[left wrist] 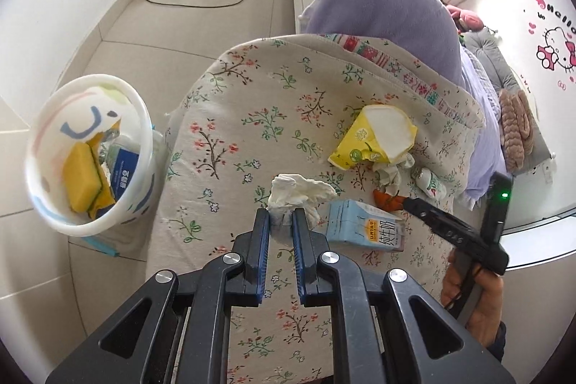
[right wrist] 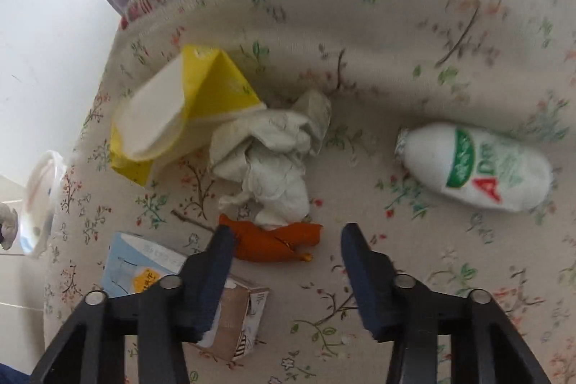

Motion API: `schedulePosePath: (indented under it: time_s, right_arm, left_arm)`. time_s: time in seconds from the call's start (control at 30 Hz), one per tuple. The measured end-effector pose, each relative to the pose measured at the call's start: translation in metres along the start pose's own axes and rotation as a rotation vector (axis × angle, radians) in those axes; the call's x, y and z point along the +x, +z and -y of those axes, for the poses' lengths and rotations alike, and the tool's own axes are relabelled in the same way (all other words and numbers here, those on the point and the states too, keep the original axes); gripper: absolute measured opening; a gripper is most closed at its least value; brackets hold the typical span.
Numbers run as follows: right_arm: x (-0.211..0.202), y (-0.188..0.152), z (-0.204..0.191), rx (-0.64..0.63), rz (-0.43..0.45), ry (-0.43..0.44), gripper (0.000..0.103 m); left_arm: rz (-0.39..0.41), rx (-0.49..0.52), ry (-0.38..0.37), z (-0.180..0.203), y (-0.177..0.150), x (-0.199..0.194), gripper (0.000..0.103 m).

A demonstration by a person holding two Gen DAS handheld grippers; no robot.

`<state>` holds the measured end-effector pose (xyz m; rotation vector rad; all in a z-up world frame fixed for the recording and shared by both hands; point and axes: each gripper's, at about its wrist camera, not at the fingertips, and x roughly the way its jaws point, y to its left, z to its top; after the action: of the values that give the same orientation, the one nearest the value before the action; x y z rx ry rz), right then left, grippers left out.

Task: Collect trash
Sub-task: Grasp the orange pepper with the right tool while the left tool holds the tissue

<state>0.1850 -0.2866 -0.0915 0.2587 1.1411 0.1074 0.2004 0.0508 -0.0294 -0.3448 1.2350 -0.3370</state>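
Two grippers are in my hands, both black with blue pads. My left gripper (left wrist: 280, 222) is clamped on a crumpled white tissue (left wrist: 298, 195), soft and puffed above the fingertips, held over the flowered cloth (left wrist: 230, 117) that covers the bed. My right gripper (right wrist: 284, 261) has its jaws apart with nothing between the pads; it hangs just above a twisted orange wrapper (right wrist: 273, 242), shiny and creased. On the cloth I count five loose pieces of trash: that orange wrapper, one second crumpled tissue (right wrist: 273, 157) just beyond it, one crushed yellow paper cup (right wrist: 187, 110) with a white inside to the far left of that tissue and touching it, one smooth white plastic bottle (right wrist: 475, 168) with a green and red label lying on its side to the right, well apart from the rest, and one pale blue milk carton (right wrist: 144, 265), boxy and flat-sided, near and to the left, partly behind my right gripper's left finger. To the left of the bed, on the tiled floor (left wrist: 118, 35), stands one round white plastic bin (left wrist: 86, 153) with a face drawn inside; it holds a yellow sponge-like block (left wrist: 84, 182) and a blue and white packet (left wrist: 124, 168). A purple blanket (left wrist: 378, 2), thick and soft, lies at the far end of the bed.
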Motion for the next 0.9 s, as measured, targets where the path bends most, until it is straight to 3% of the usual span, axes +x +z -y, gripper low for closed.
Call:
schedulePosePath:
  time_s: [0.23,0.27,0.3,0.33,0.67,0.77,0.8,0.87,0.9]
  right_arm:
    - [0.035,-0.008,-0.016,-0.037,-0.112,0.002,0.057]
    - [0.041,-0.01,-0.019,-0.057,-0.134,-0.028,0.05]
    - [0.037,-0.01,-0.026,-0.108,-0.097,-0.069,0.012]
    - [0.038,-0.011,-0.028,-0.112,-0.11,-0.073,0.002]
    - [-0.021,-0.012,-0.03,-0.097,0.034,0.041,0.001]
    - [-0.018,-0.009,-0.029,-0.129,0.025,0.062,0.011]
    - [-0.01,-0.009,-0.03,-0.143,0.003,0.046,0.039]
    - [0.0,-0.013,-0.035,-0.138,-0.014,0.001,0.072]
    - [0.006,-0.007,-0.033,-0.146,-0.013,0.0,0.072]
  left_arm:
    - [0.002,-0.006,0.005,-0.004,0.0,-0.002,0.013]
    - [0.006,-0.008,0.008,-0.006,0.0,-0.004,0.013]
    - [0.01,-0.009,0.008,-0.006,0.0,-0.005,0.013]
    - [0.015,-0.007,0.005,-0.006,0.0,-0.007,0.013]
    - [0.021,0.0,-0.002,-0.006,-0.001,-0.013,0.013]
    - [0.024,-0.008,0.003,-0.009,-0.001,-0.014,0.013]
    - [0.025,-0.01,0.004,-0.01,-0.001,-0.014,0.013]
    - [0.028,-0.012,0.003,-0.012,0.0,-0.015,0.013]
    - [0.029,-0.014,0.004,-0.012,0.0,-0.016,0.013]
